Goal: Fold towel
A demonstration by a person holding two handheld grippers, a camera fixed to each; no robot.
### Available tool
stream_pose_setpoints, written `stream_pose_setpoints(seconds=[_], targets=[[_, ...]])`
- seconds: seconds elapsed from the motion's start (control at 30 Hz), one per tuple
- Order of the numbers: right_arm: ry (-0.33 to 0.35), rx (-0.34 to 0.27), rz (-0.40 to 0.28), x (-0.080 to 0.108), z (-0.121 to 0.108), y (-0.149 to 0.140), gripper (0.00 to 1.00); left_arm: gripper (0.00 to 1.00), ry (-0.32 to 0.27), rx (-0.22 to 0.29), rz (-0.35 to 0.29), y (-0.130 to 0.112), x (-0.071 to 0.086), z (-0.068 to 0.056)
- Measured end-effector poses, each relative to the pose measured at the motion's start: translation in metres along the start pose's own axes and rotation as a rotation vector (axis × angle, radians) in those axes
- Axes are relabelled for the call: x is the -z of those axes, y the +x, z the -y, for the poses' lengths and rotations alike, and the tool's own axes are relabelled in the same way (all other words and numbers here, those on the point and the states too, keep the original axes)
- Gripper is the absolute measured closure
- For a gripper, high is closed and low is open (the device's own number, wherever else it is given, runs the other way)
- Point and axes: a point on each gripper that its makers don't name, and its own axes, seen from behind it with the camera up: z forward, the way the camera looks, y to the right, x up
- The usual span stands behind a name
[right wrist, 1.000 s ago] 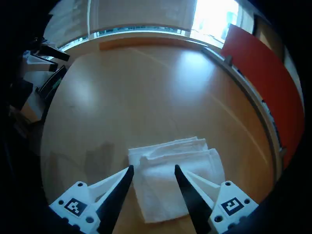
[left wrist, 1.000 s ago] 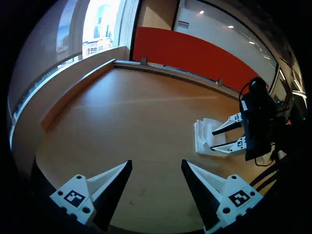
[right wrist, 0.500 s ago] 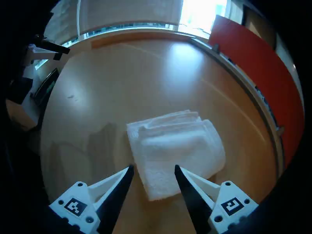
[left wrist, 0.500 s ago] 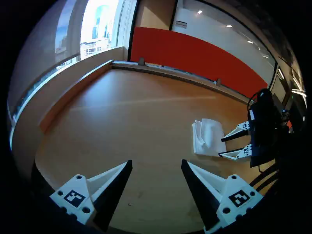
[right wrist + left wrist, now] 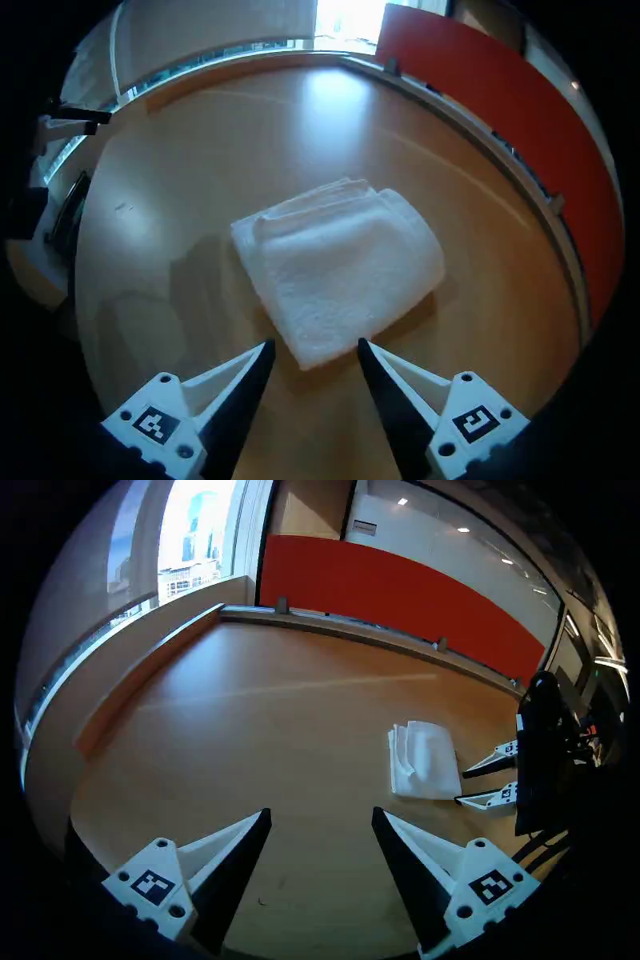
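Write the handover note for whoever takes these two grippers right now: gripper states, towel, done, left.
Left gripper: jaws open, empty, over bare table, well away from the towel.
Right gripper: jaws open, gripping nothing, tips at the near corner of the towel.
Towel: lies on the table as a compact folded bundle, layered edges on its far-left side.
Done: folding appears complete.
Left: probably only a check that the layers sit square, then move both grippers away.
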Motion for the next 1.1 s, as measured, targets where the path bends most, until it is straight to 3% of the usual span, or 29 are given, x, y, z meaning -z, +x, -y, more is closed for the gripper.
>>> stream_pose_setpoints(seconds=[0.37,0.47,0.53,0.9,1.1], targets=[[0.003,-0.098,0.013,-0.006,0.001,-0.013,0.56,0.06,-0.003,0.001,-0.002,0.003,-0.001,0.000],[0.003,-0.114,0.016,-0.008,0.001,-0.016,0.57,0.06,-0.002,0.002,-0.002,0.003,-0.001,0.001],[0.005,-0.119,0.017,-0.008,0.002,-0.017,0.58,0.06,-0.002,0.002,-0.002,0.003,-0.002,0.001],[0.011,-0.131,0.015,-0.009,0.006,-0.018,0.90,0.06,-0.004,0.001,-0.001,0.004,-0.003,0.002],[0.002,-0.125,-0.001,-0.008,0.003,-0.013,0.95,0.06,-0.004,-0.002,-0.002,0.006,-0.003,0.002]])
